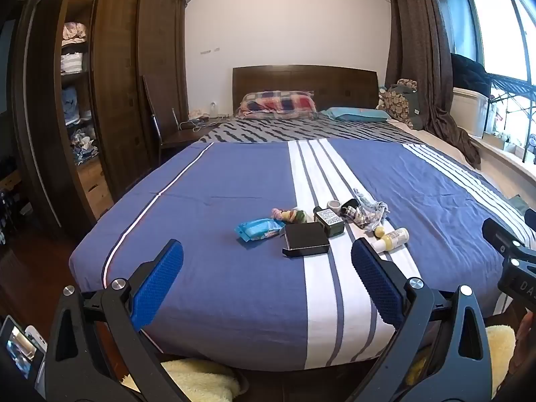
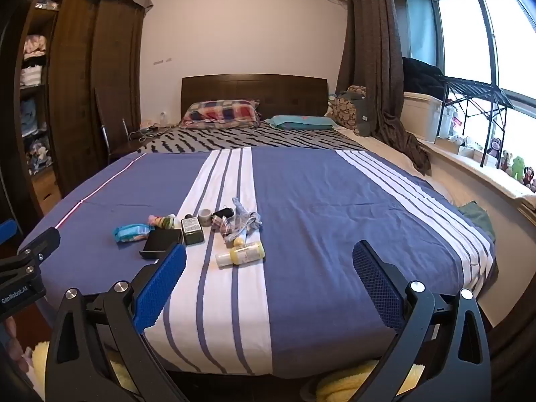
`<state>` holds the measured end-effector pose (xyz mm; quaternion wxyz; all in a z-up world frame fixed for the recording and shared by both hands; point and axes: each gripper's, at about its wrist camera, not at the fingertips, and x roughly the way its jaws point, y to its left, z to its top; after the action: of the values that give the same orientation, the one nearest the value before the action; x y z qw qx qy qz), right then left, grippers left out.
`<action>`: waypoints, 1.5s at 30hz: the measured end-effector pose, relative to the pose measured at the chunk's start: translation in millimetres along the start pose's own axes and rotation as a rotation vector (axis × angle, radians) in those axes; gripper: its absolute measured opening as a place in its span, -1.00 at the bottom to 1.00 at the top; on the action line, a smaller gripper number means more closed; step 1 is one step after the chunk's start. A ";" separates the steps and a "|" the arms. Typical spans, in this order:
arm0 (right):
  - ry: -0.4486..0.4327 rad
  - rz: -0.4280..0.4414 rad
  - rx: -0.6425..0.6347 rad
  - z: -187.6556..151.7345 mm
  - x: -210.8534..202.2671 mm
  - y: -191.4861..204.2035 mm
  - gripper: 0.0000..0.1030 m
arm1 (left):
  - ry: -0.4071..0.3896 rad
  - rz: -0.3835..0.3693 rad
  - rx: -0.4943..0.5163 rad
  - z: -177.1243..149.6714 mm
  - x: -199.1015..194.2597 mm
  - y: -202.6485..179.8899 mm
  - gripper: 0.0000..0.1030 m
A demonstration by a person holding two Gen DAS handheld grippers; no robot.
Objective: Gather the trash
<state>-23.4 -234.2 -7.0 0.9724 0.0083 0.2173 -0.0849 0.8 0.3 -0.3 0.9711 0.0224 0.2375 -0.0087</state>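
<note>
A cluster of small items lies on the blue striped bedspread [image 1: 217, 268]: a blue wipes packet [image 1: 257, 229], a black box [image 1: 306, 244], a dark green box [image 1: 330, 221], a tape roll [image 1: 334, 205], a crumpled clear wrapper [image 1: 370, 209] and a yellow bottle [image 1: 395, 238]. The same items show in the right wrist view: packet [image 2: 131, 231], black box [image 2: 161, 243], bottle [image 2: 242, 254], wrapper [image 2: 246, 219]. My left gripper [image 1: 266, 256] is open and empty, short of the cluster. My right gripper [image 2: 269, 256] is open and empty, to the right of the bottle.
A dark wardrobe [image 1: 110, 100] stands left of the bed. Pillows [image 1: 278, 102] and a headboard [image 1: 305, 82] are at the far end. A window ledge [image 2: 475, 164] with toys and a rack runs on the right. A yellow fluffy rug [image 1: 197, 378] lies at the bed's foot.
</note>
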 end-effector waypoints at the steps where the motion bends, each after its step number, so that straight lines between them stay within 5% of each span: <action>1: 0.003 0.000 0.000 0.1 0.2 -0.1 0.94 | 0.001 -0.001 0.000 0.1 0.6 0.1 0.85; 45: -0.002 0.022 0.004 3.7 -4.7 3.1 0.94 | -0.021 0.000 0.011 5.4 -8.2 -3.0 0.85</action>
<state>-25.5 -230.6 -1.7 0.9734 0.0125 0.2163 -0.0746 -4.1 -2.9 8.2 0.9734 0.0276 0.2274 -0.0101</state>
